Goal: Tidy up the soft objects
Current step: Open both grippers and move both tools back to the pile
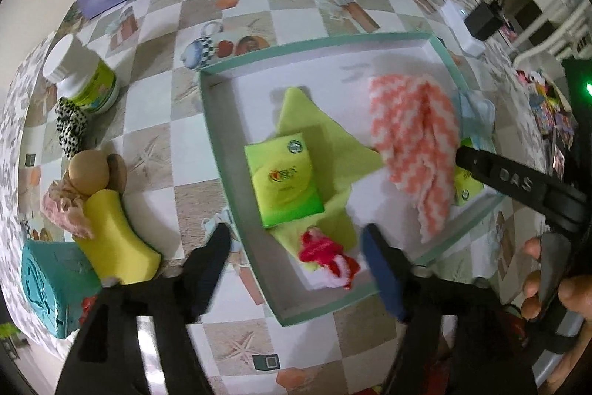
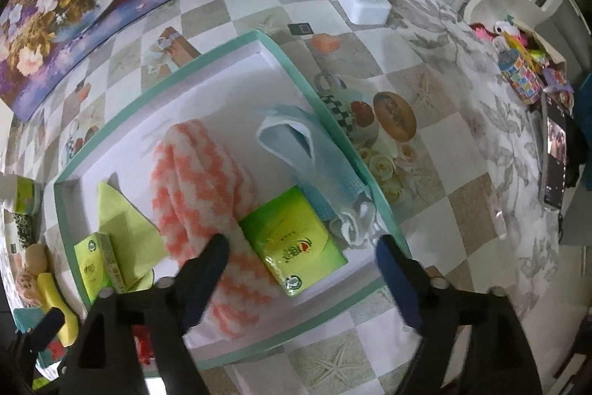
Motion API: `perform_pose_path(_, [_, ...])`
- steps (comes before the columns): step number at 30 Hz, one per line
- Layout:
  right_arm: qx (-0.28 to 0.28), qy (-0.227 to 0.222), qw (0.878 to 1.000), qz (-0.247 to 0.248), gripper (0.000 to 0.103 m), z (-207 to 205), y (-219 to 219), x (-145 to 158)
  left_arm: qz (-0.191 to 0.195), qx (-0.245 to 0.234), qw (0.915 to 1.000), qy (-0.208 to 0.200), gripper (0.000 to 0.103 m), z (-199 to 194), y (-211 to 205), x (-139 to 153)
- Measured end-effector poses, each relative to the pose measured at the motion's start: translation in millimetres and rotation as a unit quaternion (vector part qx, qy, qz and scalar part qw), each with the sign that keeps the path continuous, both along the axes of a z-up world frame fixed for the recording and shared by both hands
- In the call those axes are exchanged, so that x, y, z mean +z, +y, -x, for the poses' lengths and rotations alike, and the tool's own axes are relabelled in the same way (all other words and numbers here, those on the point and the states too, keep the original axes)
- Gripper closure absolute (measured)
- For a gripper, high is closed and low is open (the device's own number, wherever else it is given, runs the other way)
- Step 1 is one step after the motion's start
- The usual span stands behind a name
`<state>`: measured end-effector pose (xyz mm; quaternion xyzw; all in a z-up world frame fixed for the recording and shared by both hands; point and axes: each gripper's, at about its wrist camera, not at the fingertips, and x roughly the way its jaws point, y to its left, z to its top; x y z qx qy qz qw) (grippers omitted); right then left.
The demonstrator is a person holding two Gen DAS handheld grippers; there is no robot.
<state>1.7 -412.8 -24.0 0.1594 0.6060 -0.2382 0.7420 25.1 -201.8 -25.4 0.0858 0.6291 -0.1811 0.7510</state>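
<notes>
Checkered worktop (image 1: 155, 150) carries a half-filled tray (image 1: 211, 121); both jaws apart, empty; yellow sponge (image 1: 111, 236), left of the left jaws, is judged next

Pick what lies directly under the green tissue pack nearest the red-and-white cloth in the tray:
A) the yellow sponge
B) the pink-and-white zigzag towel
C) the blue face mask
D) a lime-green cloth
D: in the left wrist view the green tissue pack rests on the spread lime-green cloth inside the tray, apart from the zigzag towel.

Raised letters "DAS" stand on the right gripper (image 1: 518, 178) at right of the left-wrist frame. Tissue-pack (image 2: 292, 239) print is unreadable.
</notes>
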Motion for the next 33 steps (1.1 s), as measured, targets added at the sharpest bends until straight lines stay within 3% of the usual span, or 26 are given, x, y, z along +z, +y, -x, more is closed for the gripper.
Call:
perform_pose_path(2, [0.012, -0.023, 1.0, -0.002, 0.0, -2, 6, 7, 0.002, 0.015, 0.9999, -0.001, 0.015, -5, 9, 0])
perform_pose_path(6, [0.028, -0.049, 0.998, -0.01, 0.0, -5, 18, 16, 0.013, 0.052, 0.9986, 0.004, 0.014, -15, 30, 0])
perform_pose_path(11, [0.044, -0.049, 0.998, -0.002, 0.0, -8, 30, 20, 0.03, 0.094, 0.9951, 0.001, 0.014, -28, 57, 7])
perform_pose_path(17, [0.055, -0.075, 0.996, -0.012, 0.0, -11, 41, 31, 0.074, 0.165, 0.9834, -0.014, 0.012, -48, 111, 27])
perform_pose_path(19, [0.061, -0.08, 0.995, -0.007, 0.0, -12, 47, 35, 0.087, 0.197, 0.9762, -0.028, 0.007, -55, 137, 35])
perform_pose_path(22, [0.07, -0.088, 0.994, -0.015, 0.0, -15, 57, 38, 0.094, 0.27, 0.9568, -0.052, 0.004, -60, 190, 44])
perform_pose_path(27, [0.097, -0.091, 0.991, -0.022, 0.0, -23, 79, 37, 0.062, 0.358, 0.9284, -0.076, 0.004, -64, 258, 46])
perform_pose_path(33, [0.142, -0.094, 0.985, -0.023, 0.0, -30, 117, 39, 0.028, 0.408, 0.9094, -0.077, 0.004, -65, 310, 39])
